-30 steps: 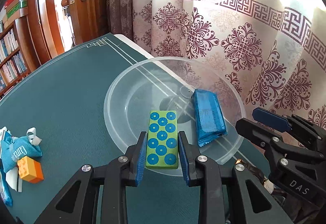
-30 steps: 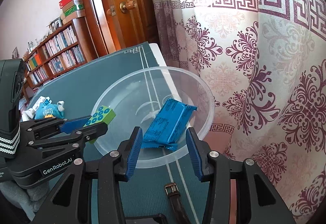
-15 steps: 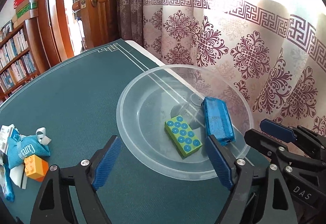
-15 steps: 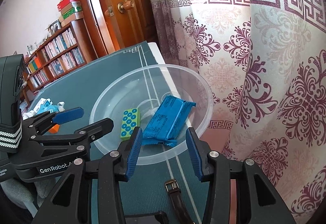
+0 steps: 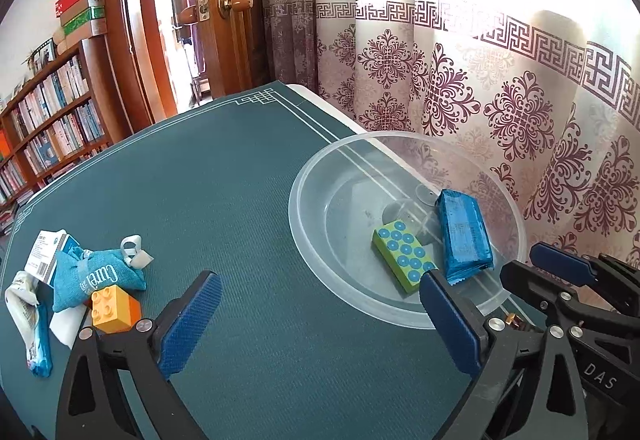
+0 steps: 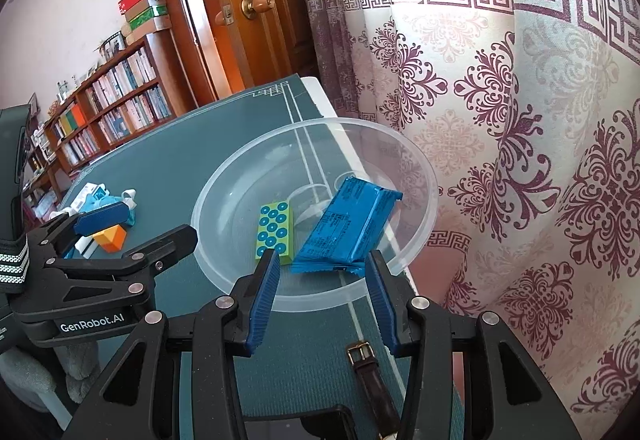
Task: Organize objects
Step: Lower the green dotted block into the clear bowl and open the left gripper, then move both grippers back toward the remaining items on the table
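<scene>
- A clear plastic bowl (image 5: 316, 240) sits at the desk's (image 5: 224, 179) curtain-side edge, holding a green studded block (image 5: 404, 255) beside a blue packet (image 5: 464, 236).
- The left gripper (image 5: 320, 324) hangs over bare desk beside the bowl, jaws opening wide, nothing between them.
- The right gripper (image 6: 322, 298) hovers at the bowl's near rim, partly open, gripping nothing.
- An orange block (image 5: 114, 310) and blue pouch (image 5: 94, 278) lie near the desk's left edge.

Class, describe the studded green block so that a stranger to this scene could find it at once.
Start at the clear bowl on the table's curtain side. Two things lie inside: the green block and a blue packet beside it. The block alone is hard, with blue round studs.
</scene>
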Motion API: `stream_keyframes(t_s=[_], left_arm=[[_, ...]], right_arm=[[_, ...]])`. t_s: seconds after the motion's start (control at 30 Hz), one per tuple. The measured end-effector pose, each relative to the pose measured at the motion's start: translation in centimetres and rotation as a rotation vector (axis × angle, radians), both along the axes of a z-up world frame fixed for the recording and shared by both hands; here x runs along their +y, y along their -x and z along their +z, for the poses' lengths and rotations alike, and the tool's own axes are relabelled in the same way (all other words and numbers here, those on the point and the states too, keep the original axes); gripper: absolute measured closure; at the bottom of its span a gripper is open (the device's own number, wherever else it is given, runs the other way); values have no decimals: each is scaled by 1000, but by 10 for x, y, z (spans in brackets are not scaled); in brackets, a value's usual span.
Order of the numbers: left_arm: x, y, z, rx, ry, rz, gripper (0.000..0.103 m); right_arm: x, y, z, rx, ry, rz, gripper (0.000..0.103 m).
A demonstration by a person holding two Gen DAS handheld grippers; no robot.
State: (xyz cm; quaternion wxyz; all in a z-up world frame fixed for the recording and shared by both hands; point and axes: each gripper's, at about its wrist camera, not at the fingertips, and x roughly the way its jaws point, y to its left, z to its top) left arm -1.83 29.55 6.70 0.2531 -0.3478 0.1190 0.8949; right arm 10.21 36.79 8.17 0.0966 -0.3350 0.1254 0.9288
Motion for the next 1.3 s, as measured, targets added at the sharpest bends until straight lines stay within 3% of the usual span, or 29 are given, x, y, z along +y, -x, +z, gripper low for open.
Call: stream_keyframes(t_s=[0.1,0.23,0.9,1.3], left_arm=[[-4,-1,1,10,5,9,1],[-13,-1,0,11,2,21,1],[-90,6,-6,-7,-41,153,1],[-137,3,-17,-41,-60,234,1]], right_arm=[[-3,1,-1,-7,7,4,56],[-6,2,-2,-8,16,3,47],[-65,19,1,-26,28,95,46],[-112,36,-13,-69,37,187,46]])
